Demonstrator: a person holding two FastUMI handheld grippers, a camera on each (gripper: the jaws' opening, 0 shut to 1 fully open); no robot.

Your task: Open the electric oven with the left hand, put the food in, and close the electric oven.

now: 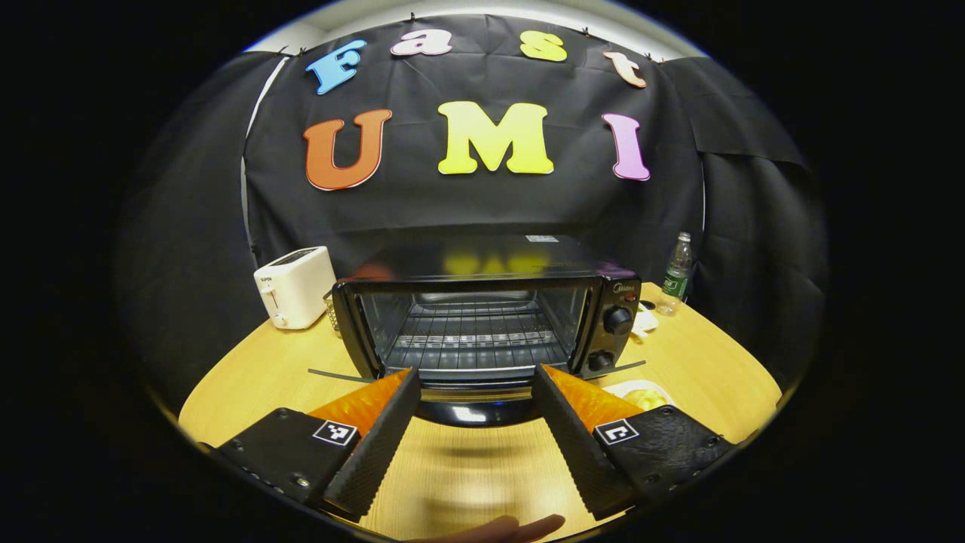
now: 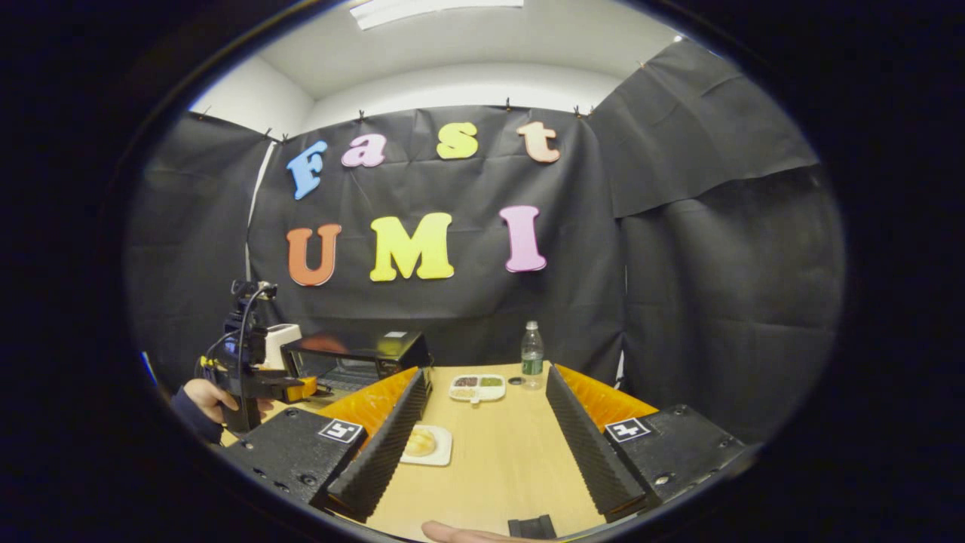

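**Oven open, food not yet loaded**

Electric oven (image 1: 482,317) sits dead ahead of the left gripper (image 1: 475,381), door (image 1: 471,403) dropped flat toward it; wire rack (image 1: 475,335) looks bare. Left jaws spread wide, holding nothing. Food, a bun on a small plate (image 2: 427,445), lies right of the oven, just ahead of the right gripper (image 2: 482,381), which is nearer, wide open, empty. Sauce tray (image 2: 477,387) and bottle (image 2: 532,351) sit beyond.

We see even, moderate indoor light from a ceiling panel (image 2: 437,10) overhead. The oven (image 1: 482,317) top and its lowered door carry soft reflections. Shadows on the table (image 2: 497,452) are faint. Both views bow strongly toward their edges; the nearest foreground looks slightly soft.
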